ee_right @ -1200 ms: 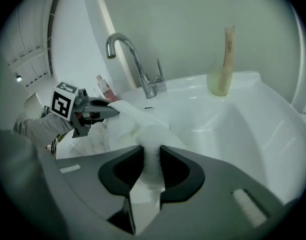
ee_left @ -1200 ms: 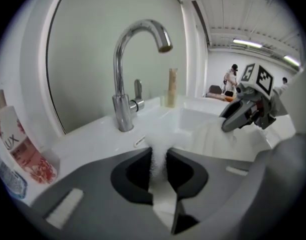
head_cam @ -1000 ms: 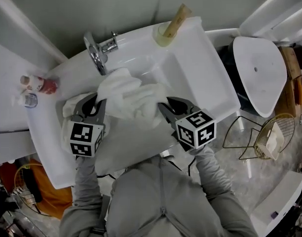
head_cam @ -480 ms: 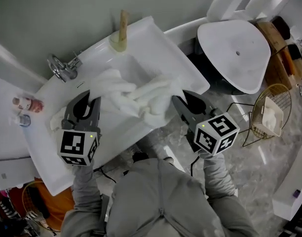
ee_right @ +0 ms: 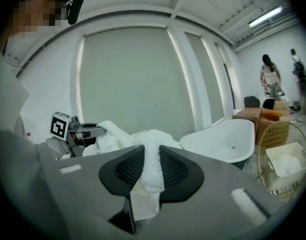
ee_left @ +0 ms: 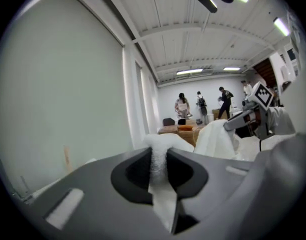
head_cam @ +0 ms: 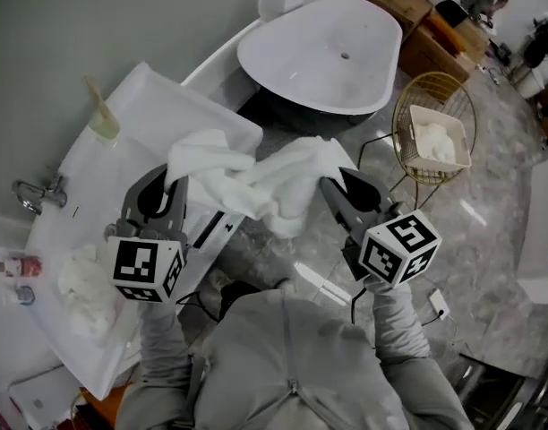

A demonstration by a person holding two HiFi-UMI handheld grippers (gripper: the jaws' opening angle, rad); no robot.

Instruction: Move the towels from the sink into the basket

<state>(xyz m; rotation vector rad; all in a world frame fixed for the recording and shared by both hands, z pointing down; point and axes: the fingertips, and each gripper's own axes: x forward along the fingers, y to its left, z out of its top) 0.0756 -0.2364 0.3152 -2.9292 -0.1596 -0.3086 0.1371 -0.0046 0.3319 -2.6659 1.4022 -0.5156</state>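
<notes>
The left gripper point(head_cam: 171, 179) sits at centre left of the head view. I read its jaws as clenched on one end of a white towel point(head_cam: 247, 182). In the left gripper view the cloth is pinched thin between the pads.

The right gripper point(head_cam: 332, 184) sits at centre right. Its jaws are clamped on the other end of the same towel, and in the right gripper view a thick fold of terry stands between them.

The towel hangs bunched between the two grippers. In the picture it overlaps the right corner of the sink point(head_cam: 95, 195) and the floor point(head_cam: 489, 240) beside it.

A second towel point(head_cam: 84, 285) lies in the sink basin at lower left, near the faucet point(head_cam: 32, 191).

The wire basket point(head_cam: 398, 119) stands on the floor at upper right, well apart from both grippers and just beside the white bathtub point(head_cam: 319, 52). A third towel point(head_cam: 435, 141) lies inside the basket.
</notes>
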